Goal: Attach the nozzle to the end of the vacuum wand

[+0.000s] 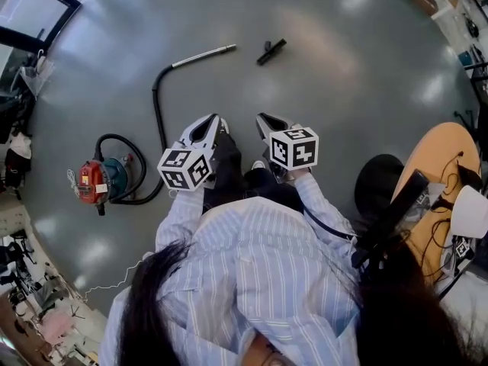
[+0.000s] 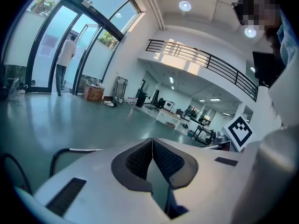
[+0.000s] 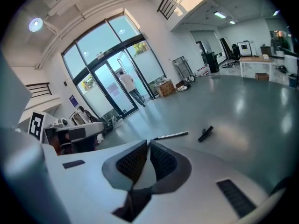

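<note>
Both tools are up in front of me and neither is carrying anything. The left tool (image 1: 214,122) is clenched, its pads meeting with nothing between them, which is plain in the left gripper view. The right tool (image 1: 264,120) is clenched too, its tips all but touching, and it is just as empty.

Now the task's things. The vacuum wand (image 1: 203,54), a bright metal tube, lies on the grey floor (image 1: 343,97) at the far side, with its free end pointing right. The nozzle (image 1: 271,51), small and black, lies just right of that free end, near it but apart, with bare floor between them. A black hose (image 1: 158,101) runs from the wand's left end back toward the near left, to the red and teal vacuum cleaner (image 1: 103,180).

So nothing is attached and nothing is picked up. I'd call this the reach-in, before any grasp.

For the next move, both tools have to release before they can take anything. Since the nozzle lies on the right, I'd send the right tool to it and the left tool to the wand, close to its free end. After that it's a matter of lining the nozzle's socket up with the tube and pushing straight along it. I can't tell from here which end of the nozzle is the socket, because it's too small. I'd also expect the round tube to roll and the hose to drag on it.
</note>
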Demonstrator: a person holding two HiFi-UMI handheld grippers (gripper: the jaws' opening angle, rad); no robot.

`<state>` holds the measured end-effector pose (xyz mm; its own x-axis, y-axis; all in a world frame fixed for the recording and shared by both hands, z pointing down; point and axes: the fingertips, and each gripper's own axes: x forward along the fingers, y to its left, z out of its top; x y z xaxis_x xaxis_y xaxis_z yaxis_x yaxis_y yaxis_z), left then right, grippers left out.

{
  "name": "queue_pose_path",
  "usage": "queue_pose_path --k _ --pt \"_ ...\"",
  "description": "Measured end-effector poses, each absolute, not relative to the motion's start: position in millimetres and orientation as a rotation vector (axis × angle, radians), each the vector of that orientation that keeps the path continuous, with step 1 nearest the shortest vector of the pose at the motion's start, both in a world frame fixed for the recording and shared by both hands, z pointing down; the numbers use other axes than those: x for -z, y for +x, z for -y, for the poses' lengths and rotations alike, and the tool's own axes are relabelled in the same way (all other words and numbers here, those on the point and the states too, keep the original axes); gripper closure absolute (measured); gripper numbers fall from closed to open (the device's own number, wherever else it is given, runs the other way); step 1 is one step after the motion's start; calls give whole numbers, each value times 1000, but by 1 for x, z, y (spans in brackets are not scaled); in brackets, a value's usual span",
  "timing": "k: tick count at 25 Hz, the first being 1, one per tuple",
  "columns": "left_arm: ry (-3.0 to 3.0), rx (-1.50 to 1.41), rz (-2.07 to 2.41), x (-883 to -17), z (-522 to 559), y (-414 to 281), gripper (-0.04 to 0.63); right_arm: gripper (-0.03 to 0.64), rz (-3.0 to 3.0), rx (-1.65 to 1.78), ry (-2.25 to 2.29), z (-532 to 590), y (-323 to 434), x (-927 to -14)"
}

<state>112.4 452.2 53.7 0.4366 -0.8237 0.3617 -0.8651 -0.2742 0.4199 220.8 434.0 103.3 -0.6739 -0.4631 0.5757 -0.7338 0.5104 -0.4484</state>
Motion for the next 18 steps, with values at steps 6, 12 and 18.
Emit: queue_pose_path --k 6,12,18 --pt "2145 -112 1371 -67 -415 101 589 589 2363 -1069 1058 -403 216 -110" --pt "2170 -118 1304 -64 -351 73 589 589 2313 -1062 1144 -344 195 -105" --pt "2191 -118 1271 -62 -278 10 589 589 2270 -1071 1210 -275 141 -104"
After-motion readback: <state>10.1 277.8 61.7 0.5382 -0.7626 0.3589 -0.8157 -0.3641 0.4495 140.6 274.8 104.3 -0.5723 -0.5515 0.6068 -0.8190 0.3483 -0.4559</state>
